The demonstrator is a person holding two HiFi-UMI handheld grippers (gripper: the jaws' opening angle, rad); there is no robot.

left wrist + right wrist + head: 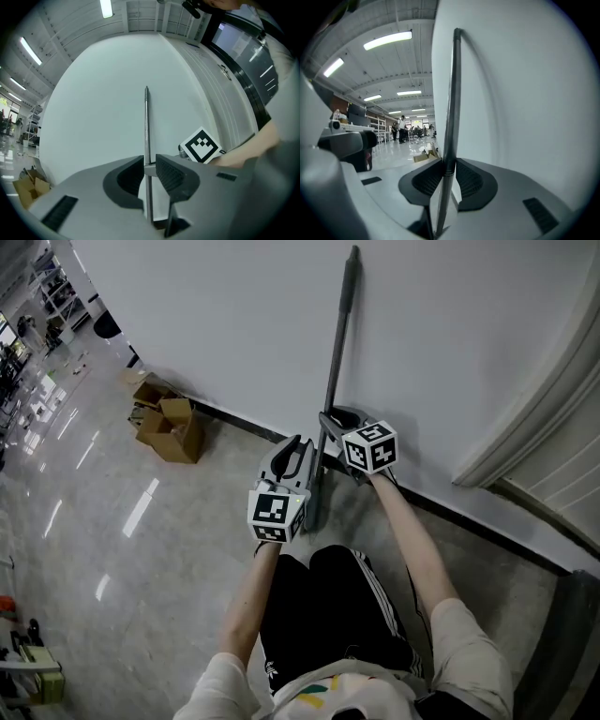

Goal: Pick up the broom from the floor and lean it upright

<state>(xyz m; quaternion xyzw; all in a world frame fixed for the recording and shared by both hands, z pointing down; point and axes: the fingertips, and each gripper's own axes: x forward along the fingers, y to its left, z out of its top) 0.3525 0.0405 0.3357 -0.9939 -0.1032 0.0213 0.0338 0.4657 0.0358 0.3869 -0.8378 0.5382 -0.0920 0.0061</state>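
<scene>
The broom's grey metal handle point(338, 329) stands nearly upright against the white wall point(234, 324), its top end high on the wall. My left gripper point(302, 454) is shut on the handle point(146, 126) low down, the pole pinched between its ribbed pads. My right gripper point(334, 420) is shut on the same handle point(453, 93) just above and to the right of the left one. The broom head is hidden behind the grippers and my legs. In the left gripper view the right gripper's marker cube point(200, 145) shows beside the pole.
Open cardboard boxes point(167, 424) lie on the glossy floor by the wall at the left. A black skirting point(234, 420) runs along the wall's foot. White door trim point(525, 418) stands at the right. People stand far off in the hall point(401, 129).
</scene>
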